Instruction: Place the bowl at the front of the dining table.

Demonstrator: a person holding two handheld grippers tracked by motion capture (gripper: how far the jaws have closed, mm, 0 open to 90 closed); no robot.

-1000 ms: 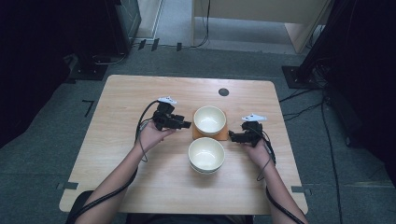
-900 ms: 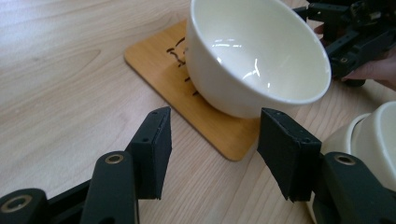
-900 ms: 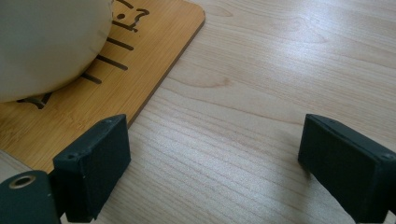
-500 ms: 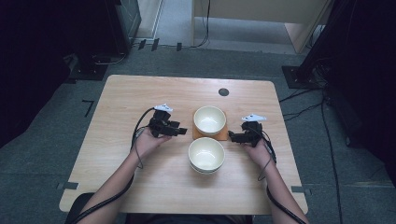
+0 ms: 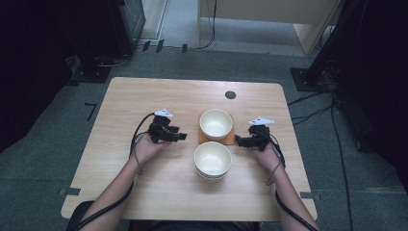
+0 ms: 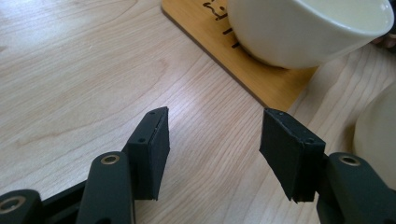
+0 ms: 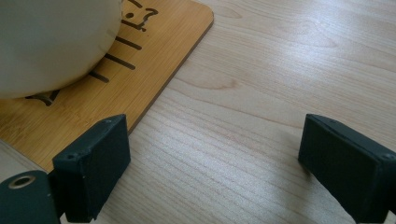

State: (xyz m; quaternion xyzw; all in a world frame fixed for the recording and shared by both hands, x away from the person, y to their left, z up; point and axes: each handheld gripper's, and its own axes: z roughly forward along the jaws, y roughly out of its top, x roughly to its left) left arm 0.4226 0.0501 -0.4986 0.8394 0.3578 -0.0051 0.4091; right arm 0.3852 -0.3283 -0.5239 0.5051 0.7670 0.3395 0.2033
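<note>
1. Cream bowl (image 5: 216, 123) sits on bamboo coaster (image 5: 230, 140), mid-tabletop toward the far edge; second bowl (image 5: 212, 160) just nearer.
2. Left gripper (image 5: 179, 136), right gripper (image 5: 239, 141) flank the coaster, jaws parted, holding nothing, seemingly poised for it.

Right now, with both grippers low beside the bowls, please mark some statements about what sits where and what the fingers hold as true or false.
1. The far bowl stands on the wooden coaster. True.
2. The near bowl also stands on a coaster. False: it rests straight on the table.
3. The left gripper has its fingers clamped on the far bowl's rim. False: they stand apart over bare wood with nothing between them.
4. The right gripper is open and holds nothing. True.
5. The two bowls are stacked one inside the other. False: they sit apart, one beyond the other.
</note>
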